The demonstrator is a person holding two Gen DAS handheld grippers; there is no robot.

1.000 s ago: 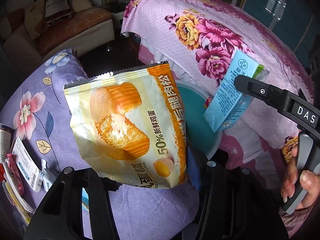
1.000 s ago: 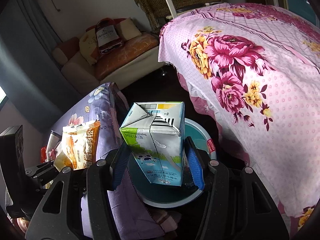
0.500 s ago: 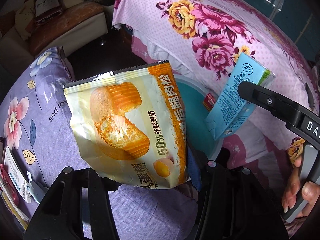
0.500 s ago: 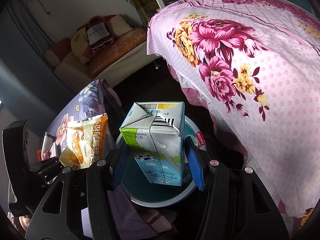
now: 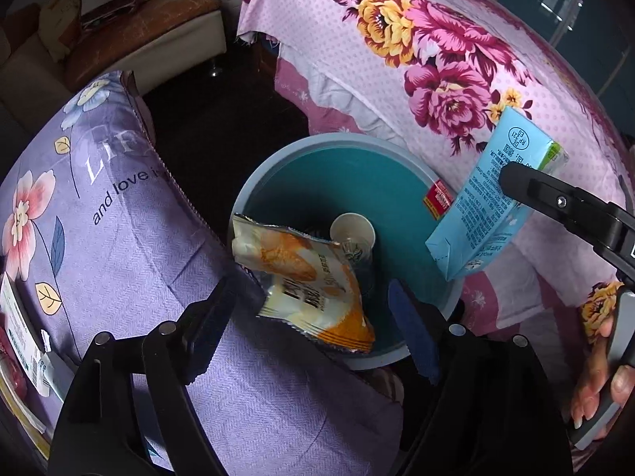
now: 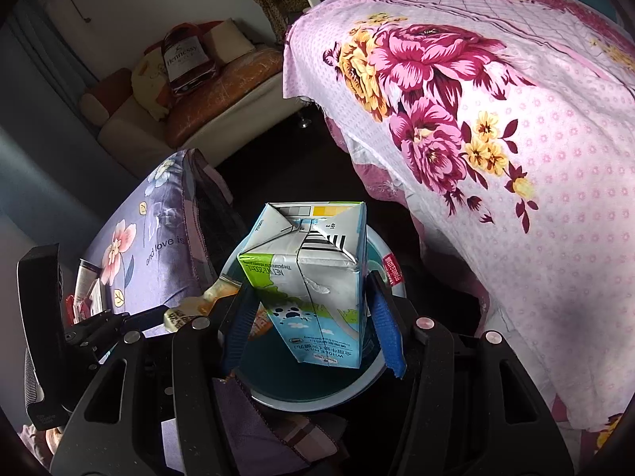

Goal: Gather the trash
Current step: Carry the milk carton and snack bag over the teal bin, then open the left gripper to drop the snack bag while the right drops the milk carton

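Observation:
A round teal trash bin (image 5: 278, 162) stands on the floor between two beds. My left gripper (image 5: 313, 309) is open right above the bin's near rim. The yellow cake wrapper (image 5: 305, 273) is loose between its fingers, dropping into the bin beside a paper cup (image 5: 352, 232). My right gripper (image 6: 313, 301) is shut on a blue milk carton (image 6: 313, 273) and holds it over the bin (image 6: 391, 289). The carton also shows in the left wrist view (image 5: 492, 206), at the bin's right side.
A lilac flowered pillow (image 5: 79, 206) lies left of the bin, with packets (image 5: 24, 333) at its left edge. A pink flowered bedspread (image 5: 456, 79) hangs right of the bin. A sofa (image 5: 131, 35) stands at the back across dark floor.
My left gripper opened and let go of the cake wrapper, which fell toward the bin. Both grippers moved closer over the bin. The right gripper still holds the carton.

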